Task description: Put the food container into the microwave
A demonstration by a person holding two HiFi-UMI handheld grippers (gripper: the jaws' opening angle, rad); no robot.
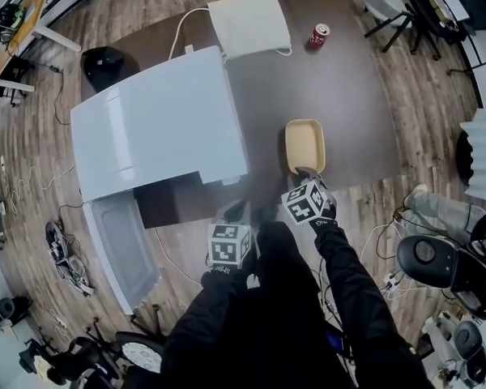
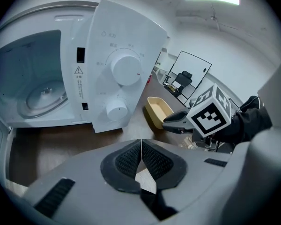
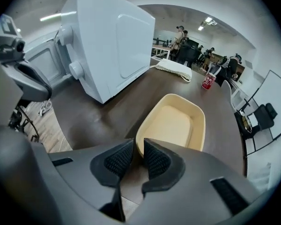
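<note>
**STATUS: RIGHT TOOL ON CONTAINER RIM, LEFT TOOL CLOSED AND EMPTY**

**Head view.** I see the food container (image 1: 304,144) resting on the worktop (image 1: 348,96), directly ahead of the right tool (image 1: 307,172), which meets its near rim. The left tool (image 1: 236,211) sits just to the left of the right tool. The microwave (image 1: 158,120) stands ahead of the left tool and to its left, with its door (image 1: 123,245) swung open. A red can (image 1: 318,36) and a white cloth (image 1: 249,24) lie well beyond both tools.

**Left gripper view.** The jaws are pressed fully together with nothing between them. Ahead and to the left, the microwave cavity stands open and the glass turntable (image 2: 44,95) is visible. The food container lies ahead and to the right, with the right tool at its end.

**Right gripper view.** The jaws stand a narrow gap apart, closed onto the food container's near rim, which sits between the pads. The food container lies flat on the worktop. The microwave stands ahead and to the left.
</note>
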